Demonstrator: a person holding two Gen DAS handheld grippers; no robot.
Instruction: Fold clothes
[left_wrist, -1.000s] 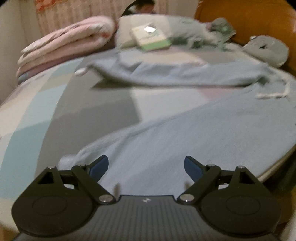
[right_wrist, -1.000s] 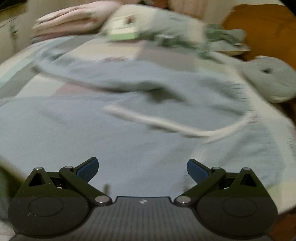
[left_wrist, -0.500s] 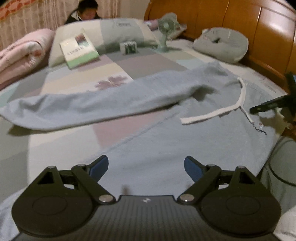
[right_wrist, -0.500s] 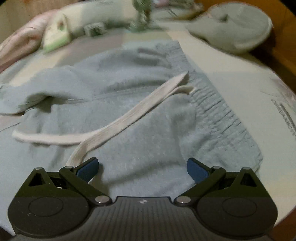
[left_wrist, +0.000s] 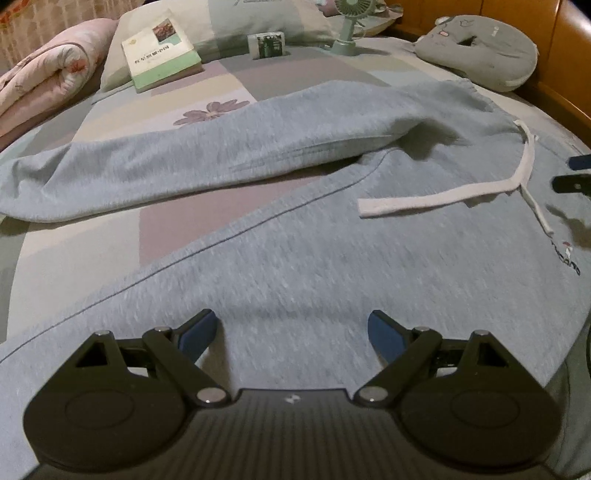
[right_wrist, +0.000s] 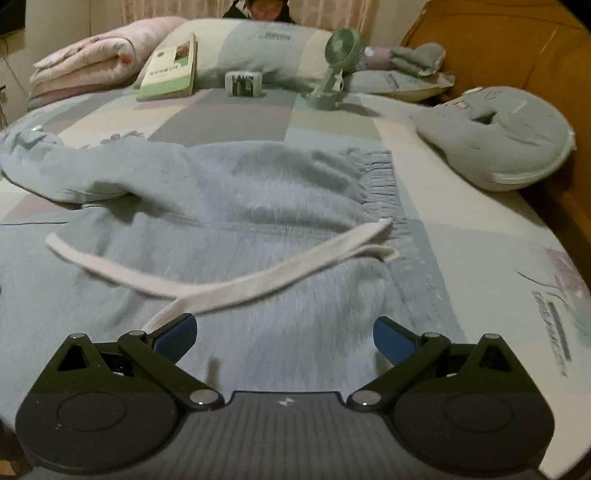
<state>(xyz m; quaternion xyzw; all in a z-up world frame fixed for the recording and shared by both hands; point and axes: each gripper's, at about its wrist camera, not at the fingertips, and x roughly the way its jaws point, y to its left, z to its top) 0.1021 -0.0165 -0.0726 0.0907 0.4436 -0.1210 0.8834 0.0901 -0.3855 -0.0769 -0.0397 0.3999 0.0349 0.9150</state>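
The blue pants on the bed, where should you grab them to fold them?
Probably the gathered waistband of the pants: it is thick, bunched and lies at the fabric's free edge. Bring the open right gripper in from the near side, staying clear of the loose white drawstring lying across the front.

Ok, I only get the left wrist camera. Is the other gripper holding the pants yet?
Observer: No. The right gripper is open above the light blue sweatpants, gripping nothing.
Operator: Where's the white string from there?
Observer: The drawstring crosses just ahead of it, and one end slips behind the blue pad on the view's left.
Operator: Is anybody else around?
Observer: Yes, a person shows behind the pillow at the far end of the bed.
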